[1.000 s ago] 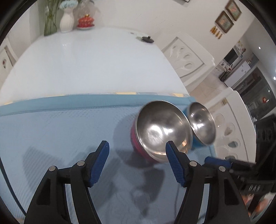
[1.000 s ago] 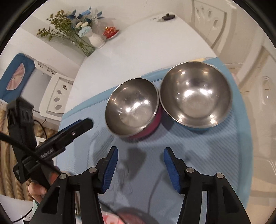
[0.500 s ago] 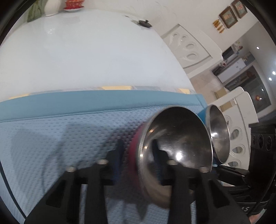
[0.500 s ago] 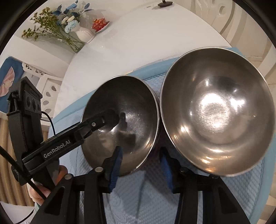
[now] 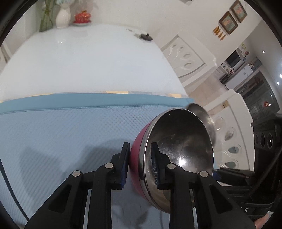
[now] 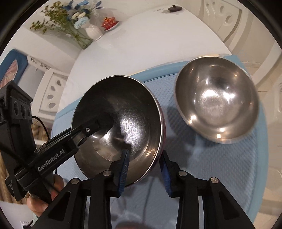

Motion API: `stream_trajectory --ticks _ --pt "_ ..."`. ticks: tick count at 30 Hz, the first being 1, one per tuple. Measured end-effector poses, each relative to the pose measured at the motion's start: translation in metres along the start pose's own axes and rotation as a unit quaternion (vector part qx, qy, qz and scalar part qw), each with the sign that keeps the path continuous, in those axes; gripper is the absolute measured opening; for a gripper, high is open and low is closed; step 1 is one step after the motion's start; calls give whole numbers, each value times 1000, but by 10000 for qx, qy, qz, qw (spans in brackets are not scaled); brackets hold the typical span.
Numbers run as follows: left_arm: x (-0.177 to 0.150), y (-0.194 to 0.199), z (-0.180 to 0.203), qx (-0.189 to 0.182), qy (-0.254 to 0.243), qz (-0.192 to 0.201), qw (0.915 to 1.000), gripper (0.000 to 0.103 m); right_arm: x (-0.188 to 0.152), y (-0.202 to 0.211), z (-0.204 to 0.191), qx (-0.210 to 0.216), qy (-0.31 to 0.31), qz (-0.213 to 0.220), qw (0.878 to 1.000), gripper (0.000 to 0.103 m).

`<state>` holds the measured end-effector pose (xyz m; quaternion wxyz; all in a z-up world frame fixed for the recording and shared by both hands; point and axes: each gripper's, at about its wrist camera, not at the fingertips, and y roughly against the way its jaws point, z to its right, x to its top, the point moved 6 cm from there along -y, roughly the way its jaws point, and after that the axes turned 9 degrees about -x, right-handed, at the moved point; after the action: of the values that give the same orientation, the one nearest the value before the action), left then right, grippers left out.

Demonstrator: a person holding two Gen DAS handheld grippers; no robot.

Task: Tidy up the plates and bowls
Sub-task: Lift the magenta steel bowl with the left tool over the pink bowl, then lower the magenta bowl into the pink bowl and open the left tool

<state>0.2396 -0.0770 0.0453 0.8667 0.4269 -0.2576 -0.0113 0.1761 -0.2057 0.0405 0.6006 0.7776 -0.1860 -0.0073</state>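
A steel bowl with a red outside (image 5: 183, 149) is tilted and lifted off the blue mat (image 5: 61, 126). My left gripper (image 5: 140, 156) is shut on its rim, one finger inside, one outside. My right gripper (image 6: 145, 163) is shut on the same red bowl (image 6: 123, 123) at its near rim, one finger inside and one outside. The left gripper (image 6: 91, 126) shows reaching into the bowl from the left. A second steel bowl (image 6: 216, 100) with a blue outside rests on the mat to the right, also seen behind the red bowl in the left wrist view (image 5: 202, 111).
The mat (image 6: 220, 167) covers the near end of a white table (image 5: 88, 58). A vase with flowers (image 6: 91, 31), a red dish (image 6: 110, 22) and a small black lid (image 6: 174, 8) stand at the far end. White chairs (image 5: 185, 58) flank the table.
Both grippers moved in from open and closed on the red bowl's rim. The bowl has tipped up and lifted away from the blue bowl.
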Motion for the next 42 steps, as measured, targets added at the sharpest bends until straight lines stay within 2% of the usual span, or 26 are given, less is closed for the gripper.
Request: stream_trajectory --ticks 4,10,14,21,24,27,32,38,42 --pt "-17 44 24 108 -52 230 9997 20 -24 40 -19 57 370 37 9993 34" --pt "-50 108 55 311 -19 637 9975 21 -64 86 -41 394 632 22 9972 34" --pt "-73 129 69 344 -59 650 9973 21 -95 110 -42 467 610 -10 9970 34" --pt "-108 140 91 228 -341 616 9973 21 -141 136 -38 378 394 90 9985 34" --pt "-128 136 98 302 -568 517 9966 21 -158 135 -39 171 284 77 9994 34" --pt "-158 133 102 541 -809 414 9944 21 -181 122 -35 44 173 -17 9998 35" --pt "-197 111 93 633 -832 89 9945 21 -219 86 -22 -77 -165 -271 9995 34" --pt "-209 101 91 586 -814 25 9950 21 -237 69 -12 -57 -452 -294 9985 34" --pt "-212 93 86 780 -866 -12 9932 20 -240 62 -13 -116 -472 -266 9985 34"
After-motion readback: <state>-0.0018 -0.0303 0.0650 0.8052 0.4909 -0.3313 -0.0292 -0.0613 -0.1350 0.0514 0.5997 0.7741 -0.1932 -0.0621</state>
